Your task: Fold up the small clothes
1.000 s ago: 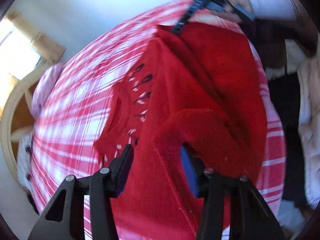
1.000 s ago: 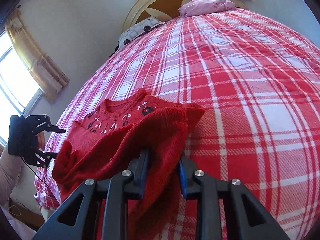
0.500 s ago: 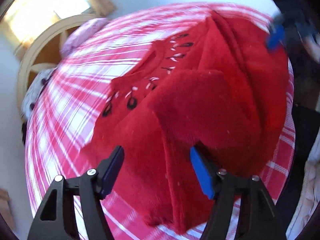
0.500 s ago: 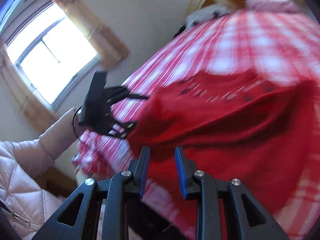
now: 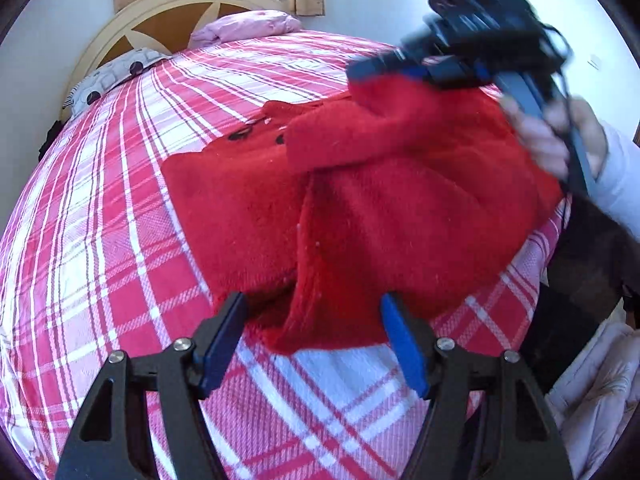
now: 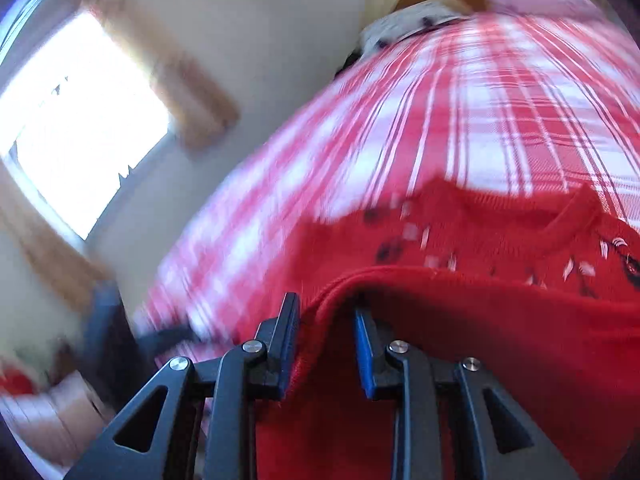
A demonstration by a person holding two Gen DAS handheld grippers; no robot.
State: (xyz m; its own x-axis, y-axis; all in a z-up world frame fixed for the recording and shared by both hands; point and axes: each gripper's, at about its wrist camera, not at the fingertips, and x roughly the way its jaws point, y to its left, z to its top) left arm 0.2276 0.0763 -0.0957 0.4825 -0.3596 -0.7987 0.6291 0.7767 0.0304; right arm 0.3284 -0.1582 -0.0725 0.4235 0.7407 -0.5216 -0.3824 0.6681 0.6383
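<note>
A small red knitted sweater [image 5: 360,200] with a dark pattern near its collar lies partly folded on the plaid bed. My left gripper [image 5: 316,336] is open, its jaws wide apart over the sweater's near hem, holding nothing. My right gripper [image 5: 384,70] shows in the left wrist view at the sweater's far right edge, holding up a fold. In the right wrist view the right gripper [image 6: 326,332] has a fold of the sweater [image 6: 480,340] between its narrow jaws; the view is blurred.
The bed has a red and white plaid cover [image 5: 100,240]. A cream and wood headboard [image 5: 168,8] with a pink pillow [image 5: 248,26] and a spotted pillow [image 5: 112,76] stands at the far end. A window [image 6: 72,128] is on the left wall. Pale clothing [image 5: 596,392] lies at the lower right.
My left gripper has let go of the sweater, opened wide and drawn back to the near hem. My right gripper has carried its fold up and across the sweater.
</note>
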